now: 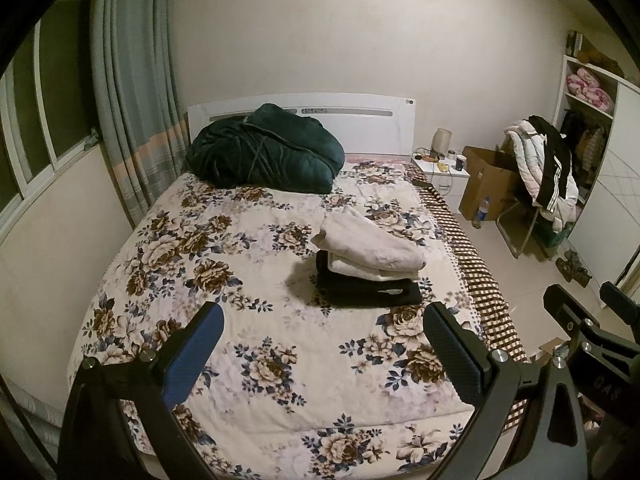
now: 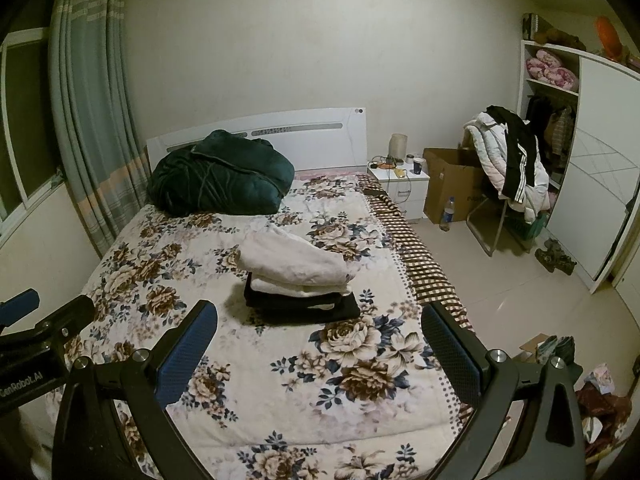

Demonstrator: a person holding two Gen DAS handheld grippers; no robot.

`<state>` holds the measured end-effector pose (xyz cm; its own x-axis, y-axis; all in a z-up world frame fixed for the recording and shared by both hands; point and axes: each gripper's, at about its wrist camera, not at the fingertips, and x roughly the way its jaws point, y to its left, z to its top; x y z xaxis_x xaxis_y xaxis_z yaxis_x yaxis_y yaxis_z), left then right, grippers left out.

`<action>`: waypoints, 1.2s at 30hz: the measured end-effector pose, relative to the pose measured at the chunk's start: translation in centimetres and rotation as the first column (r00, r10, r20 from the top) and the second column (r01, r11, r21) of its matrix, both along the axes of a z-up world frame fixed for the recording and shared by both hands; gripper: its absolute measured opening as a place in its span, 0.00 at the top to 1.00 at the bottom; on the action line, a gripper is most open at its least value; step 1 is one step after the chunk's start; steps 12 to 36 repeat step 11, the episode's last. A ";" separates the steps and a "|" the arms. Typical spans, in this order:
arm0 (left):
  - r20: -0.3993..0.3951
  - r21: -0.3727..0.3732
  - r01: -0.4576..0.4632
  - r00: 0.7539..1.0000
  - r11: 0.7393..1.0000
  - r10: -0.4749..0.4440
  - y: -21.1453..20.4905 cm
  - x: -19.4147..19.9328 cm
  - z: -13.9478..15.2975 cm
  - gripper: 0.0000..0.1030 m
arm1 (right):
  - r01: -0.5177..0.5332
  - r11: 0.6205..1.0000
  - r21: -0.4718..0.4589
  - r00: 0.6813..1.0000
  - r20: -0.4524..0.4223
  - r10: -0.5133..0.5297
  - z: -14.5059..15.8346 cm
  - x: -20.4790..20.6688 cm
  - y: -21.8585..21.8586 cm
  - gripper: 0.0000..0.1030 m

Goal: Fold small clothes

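While we are holding the left gripper [image 1: 324, 344] and right gripper [image 2: 320, 340] above the bed's [image 1: 224, 248] foot edge, jaws gaping empty, the folded clothes [image 1: 370, 256] are sitting stacked toward its right edge, apparently finished.

Lighting: dim indoor light with a warm yellow-green cast in both views; source itself outside the frame, somewhere overhead. Window [image 1: 36, 120] panes dark.

Shadows: soft, short shadow on the bedspread [image 2: 280, 392] to the left of the stack of folded clothes [image 2: 298, 280]; black lower layers of the stack lose nearly all detail.

Glare: faint sheen on the floor tiles [image 2: 500, 300]; small bright highlights on the metal screws of the right gripper [image 2: 320, 354].

Distortion: strong fisheye bowing; curtain [image 1: 132, 92] and wardrobe [image 2: 600, 160] curve inward; black vignette fills the corners.

Sharpness: centre fairly clear; slight softness and compression noise on the wall [image 1: 340, 32] and edges.
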<state>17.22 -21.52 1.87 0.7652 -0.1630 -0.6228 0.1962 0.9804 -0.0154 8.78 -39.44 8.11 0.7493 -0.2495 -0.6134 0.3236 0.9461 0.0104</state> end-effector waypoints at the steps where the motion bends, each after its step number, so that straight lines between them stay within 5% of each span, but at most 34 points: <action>1: 0.000 0.001 -0.001 1.000 1.000 0.001 0.0 0.0 0.0 0.01 | 0.001 1.000 0.002 1.000 0.000 -0.001 0.0 0.0 0.0 0.00; 36: 0.011 0.001 -0.006 1.000 1.000 0.006 0.6 -1.0 0.2 0.01 | -0.001 1.000 0.008 1.000 0.003 0.001 -0.2 -0.1 -0.1 0.00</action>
